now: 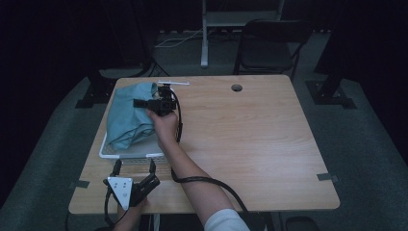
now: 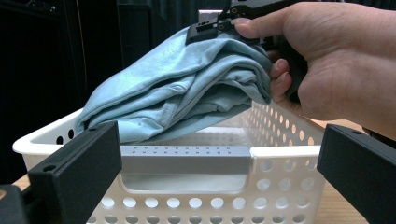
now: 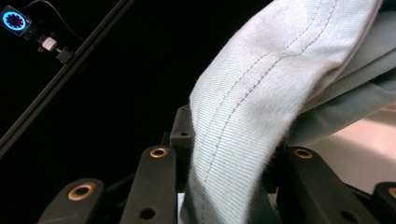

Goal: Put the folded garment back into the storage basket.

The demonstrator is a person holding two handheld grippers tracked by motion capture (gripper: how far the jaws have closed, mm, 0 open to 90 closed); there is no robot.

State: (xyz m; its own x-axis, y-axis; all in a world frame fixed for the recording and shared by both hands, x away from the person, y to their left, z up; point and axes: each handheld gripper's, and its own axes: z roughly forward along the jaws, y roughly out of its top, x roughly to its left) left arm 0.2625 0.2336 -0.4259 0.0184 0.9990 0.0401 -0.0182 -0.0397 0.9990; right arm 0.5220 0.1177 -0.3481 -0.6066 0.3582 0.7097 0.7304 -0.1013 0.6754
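Pale blue-green cotton — a folded garment (image 1: 129, 114) — hung over the white perforated basket (image 1: 126, 154) at the left side of the desk (image 1: 250, 144). The right tool (image 1: 155, 104) had its jaws closed on a stitched hem of the cloth; I read this from the right gripper view, where the fabric (image 3: 261, 116) ran down between the two black jaws. From the left gripper view the garment (image 2: 187, 88) sagged across the basket's (image 2: 187, 191) far and left rim, most of it still above the walls, not settled on the floor of the basket.

The left tool (image 1: 135, 168) sat at the near edge of the desk, just in front of the basket, jaws spread wide and holding nothing.

My judgement on progress: the pick-up was done and the cloth was carried to the basket, but the placement was only part way — the bundle still needed lowering inside the walls, the overhanging side tucked in, and the right tool released. I could not tell whether anything else lay in the basket under the cloth.
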